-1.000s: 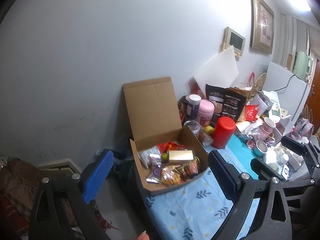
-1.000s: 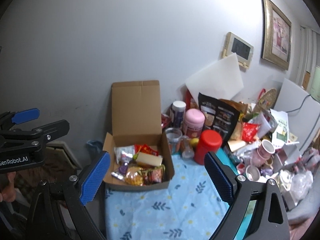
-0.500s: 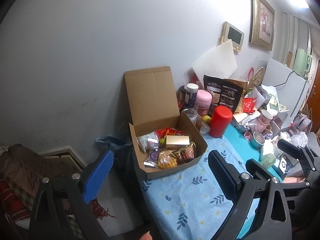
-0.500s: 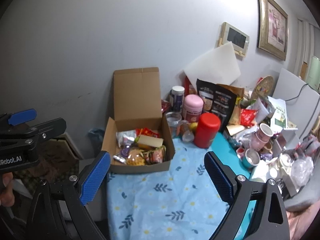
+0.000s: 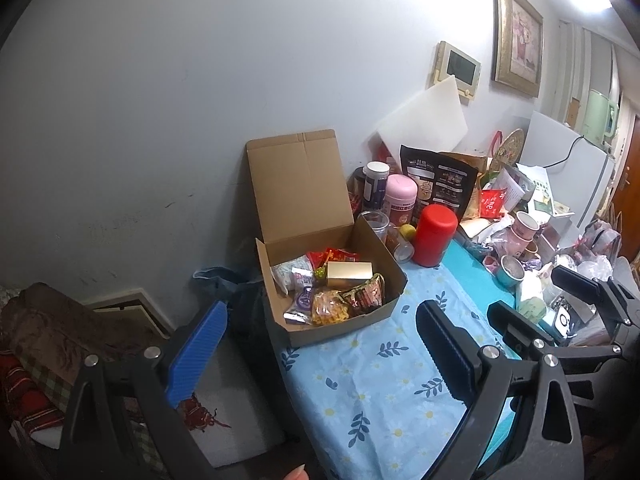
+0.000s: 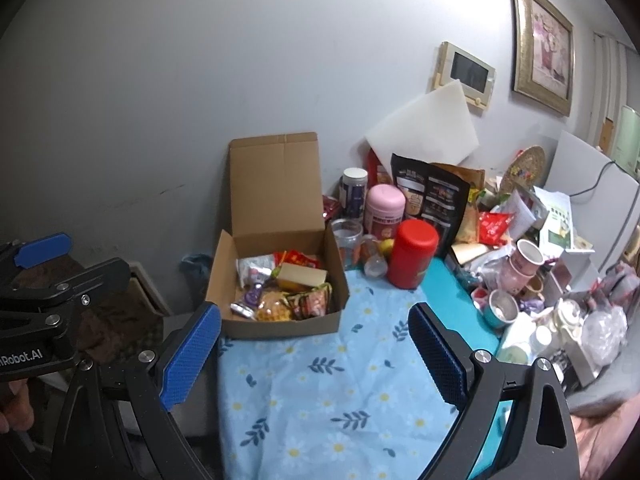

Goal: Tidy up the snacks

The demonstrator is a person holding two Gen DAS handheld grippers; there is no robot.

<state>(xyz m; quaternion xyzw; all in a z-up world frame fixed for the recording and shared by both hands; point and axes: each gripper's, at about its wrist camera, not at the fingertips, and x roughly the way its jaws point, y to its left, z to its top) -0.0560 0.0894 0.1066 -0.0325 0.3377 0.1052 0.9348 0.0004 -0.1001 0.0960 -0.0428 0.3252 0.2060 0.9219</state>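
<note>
- The left gripper (image 5: pixel 320 356) hung spread wide with nothing between its fingers, held above the near left corner of the table (image 5: pixel 372 412).
- The right gripper (image 6: pixel 314 354) was likewise released and empty, its blue pads (image 6: pixel 191 354) well apart, over the flowered blue cloth (image 6: pixel 320 400) that covered the table.
- The cardboard box (image 6: pixel 280 326) sat on the far left part of the cloth, ahead of both grippers and clear of them, with its lid (image 6: pixel 276 184) standing up against the grey wall (image 6: pixel 180 80).
- In the right wrist view the box lay just beyond the gap between the fingers, nearer the left pad.
- In the left wrist view the box (image 5: pixel 344 324) lay ahead between the two fingers, its near corner overhanging the table edge.
- Inside the box lay the snacks (image 5: pixel 332 296): a gold block (image 5: pixel 349 275), a red packet (image 5: pixel 334 257), a whitish packet (image 5: pixel 290 274), a purple wrapper (image 5: pixel 304 302), a yellow-orange bag (image 5: pixel 328 312) and a dark patterned packet (image 5: pixel 366 296), all touching one another.
- A red canister (image 6: pixel 412 254) stood upright to the right of the box, apart from it, with a pink jar (image 6: pixel 385 210), a white-capped bottle (image 6: pixel 354 194) and a black pouch (image 6: pixel 430 204) behind it by the wall.
- Cups and loose clutter (image 6: pixel 532 280) crowded the right end of the table.
- The left gripper's frame (image 6: pixel 36 320) showed at the left edge of the right wrist view, beside the table.
</note>
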